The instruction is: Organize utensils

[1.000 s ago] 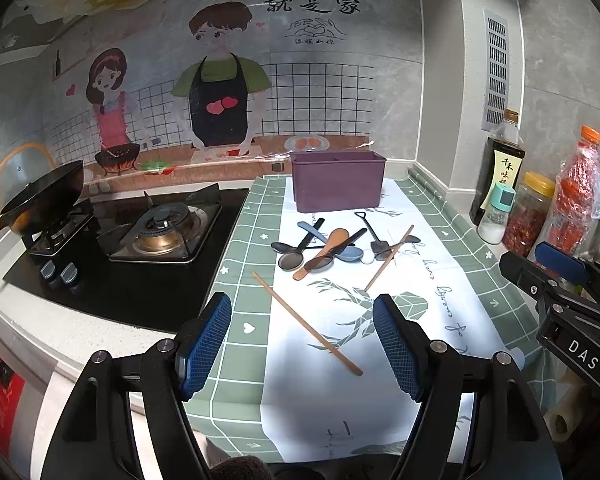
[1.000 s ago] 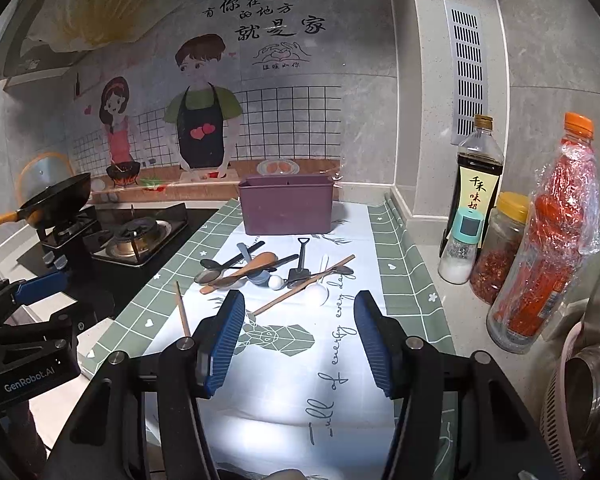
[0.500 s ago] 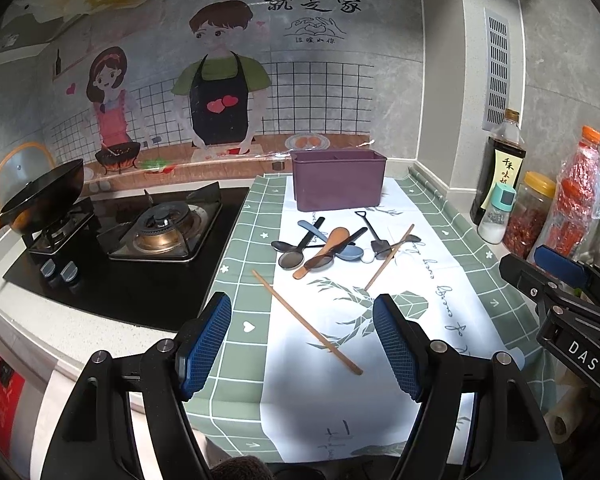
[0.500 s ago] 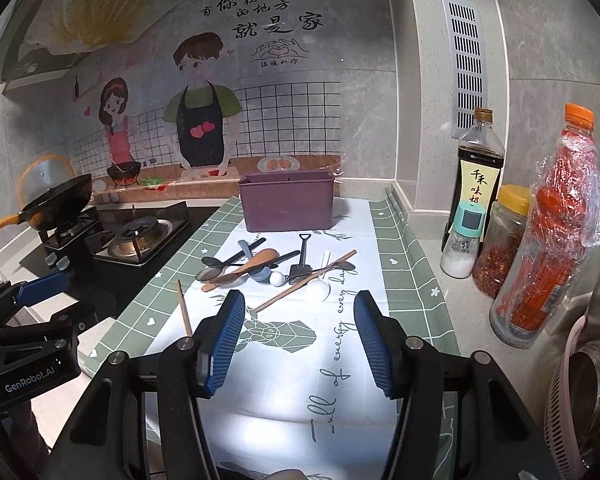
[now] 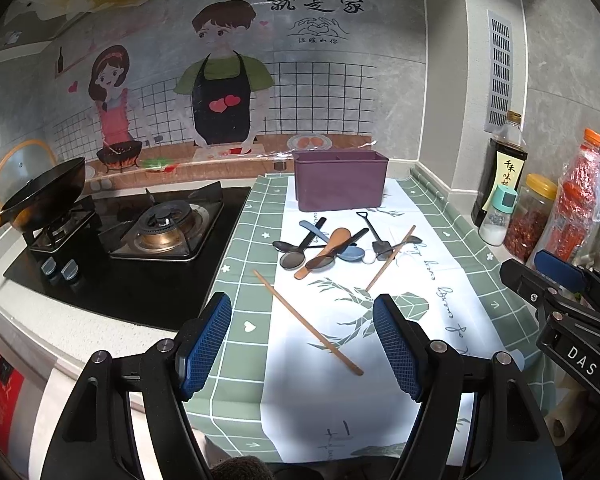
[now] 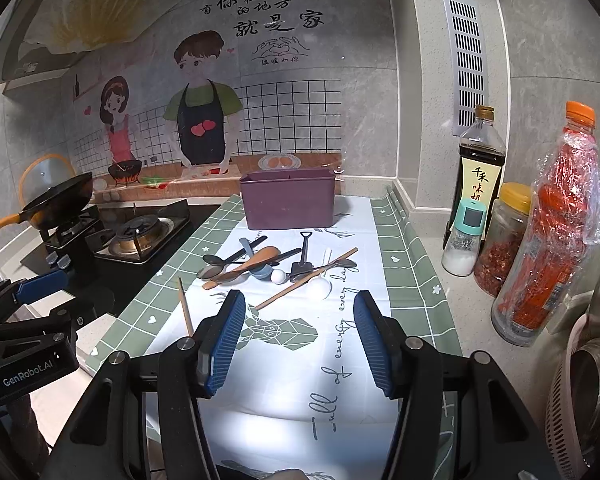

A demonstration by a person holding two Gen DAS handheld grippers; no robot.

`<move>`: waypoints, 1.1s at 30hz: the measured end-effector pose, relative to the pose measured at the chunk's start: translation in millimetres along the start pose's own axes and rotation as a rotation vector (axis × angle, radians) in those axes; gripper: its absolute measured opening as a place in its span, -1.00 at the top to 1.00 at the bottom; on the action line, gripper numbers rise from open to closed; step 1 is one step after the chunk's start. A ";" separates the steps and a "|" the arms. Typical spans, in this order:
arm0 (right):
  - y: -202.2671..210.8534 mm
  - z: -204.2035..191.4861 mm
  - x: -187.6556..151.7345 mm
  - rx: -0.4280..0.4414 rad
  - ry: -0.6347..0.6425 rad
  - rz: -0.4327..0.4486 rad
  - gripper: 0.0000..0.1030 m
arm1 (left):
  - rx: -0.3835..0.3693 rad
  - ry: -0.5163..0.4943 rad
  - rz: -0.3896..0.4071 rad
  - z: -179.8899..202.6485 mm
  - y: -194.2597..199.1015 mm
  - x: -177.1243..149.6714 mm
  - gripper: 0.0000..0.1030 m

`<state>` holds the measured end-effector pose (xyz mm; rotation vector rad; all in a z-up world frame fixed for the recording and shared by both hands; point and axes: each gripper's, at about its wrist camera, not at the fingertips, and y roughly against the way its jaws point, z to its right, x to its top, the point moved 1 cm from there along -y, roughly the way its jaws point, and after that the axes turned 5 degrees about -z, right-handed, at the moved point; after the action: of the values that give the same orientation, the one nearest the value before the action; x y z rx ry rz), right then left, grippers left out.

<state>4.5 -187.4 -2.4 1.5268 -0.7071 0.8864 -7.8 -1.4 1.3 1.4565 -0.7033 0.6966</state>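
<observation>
- The table point(image 5: 432, 364) with its green-and-white cloth runs ahead of both my jaws
- The purple bin point(image 5: 340, 182) stands upright at the far end, well beyond my jaws; it looks rigid and light, and I judge it the place for the utensils
- My left gripper point(image 5: 302, 346) and right gripper point(image 6: 300, 340) both hover with jaws spread wide, holding nothing
- The heap of spoons point(image 5: 324, 248) lies between my jaws and the bin; the crossed handles look slick and light, best pinched mid-handle
- One chopstick point(image 5: 308, 322) lies just ahead of my left jaws, another point(image 6: 306, 278) ahead of my right: thin, stiff, prone to roll, best gripped at mid-length
</observation>
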 end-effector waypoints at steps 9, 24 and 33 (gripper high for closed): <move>-0.7 -3.1 -4.4 0.010 -0.001 -0.010 -0.05 | 0.001 0.001 -0.001 0.0 0.2 -0.6 -0.43; -0.7 -2.5 -4.2 0.013 -0.008 -0.017 -0.05 | 0.000 0.001 -0.001 0.8 -1.0 -0.4 -0.43; -2.2 0.3 -2.9 0.011 -0.008 -0.018 -0.05 | -0.005 0.002 -0.009 2.8 -4.4 0.0 -0.43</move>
<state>4.9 -187.5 -6.0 1.5453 -0.6940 0.8720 -4.3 -4.1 -1.5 1.4536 -0.6957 0.6889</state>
